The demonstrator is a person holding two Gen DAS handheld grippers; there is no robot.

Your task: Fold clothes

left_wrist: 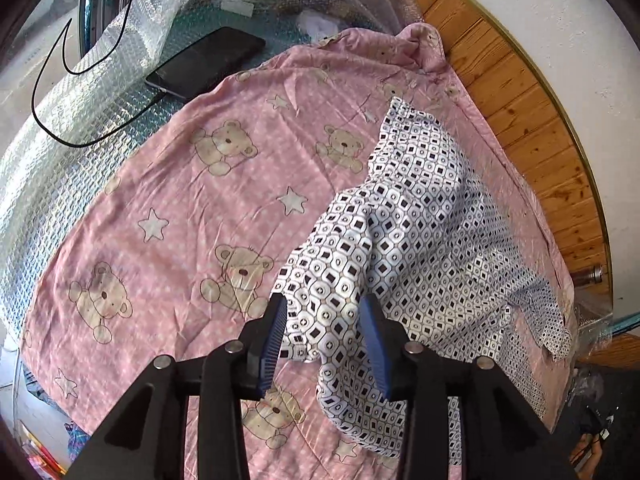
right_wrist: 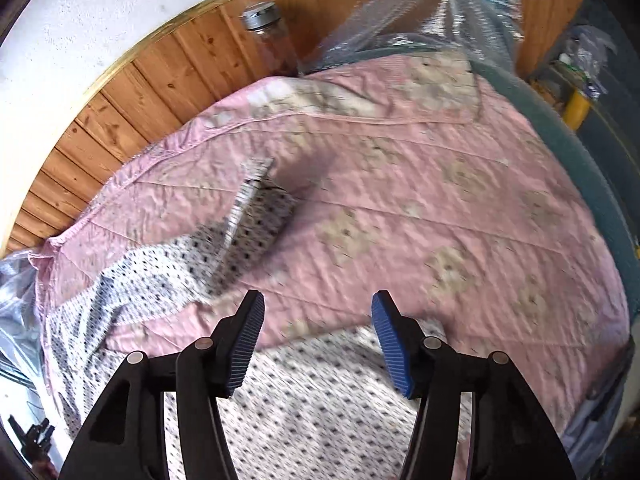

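A garment lies on a quilt, toward its right side. A phone lies behind the quilt's left part; a bottle stands against the wall panelling.

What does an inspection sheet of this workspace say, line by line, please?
Surface: pink bear-print quilt spread flat, wrinkled.
Job's things: patterned black-and-white garment lies crumpled on the quilt, unfolded.
Clutter: black phone beside the quilt; bubble wrap; jar with metal lid by the wall.
Grippers: left gripper has garment cloth between its fingers, grip unclear; right gripper open above the garment.
Cables: black cable running to the phone.
Surroundings: wooden panelling, white wall.
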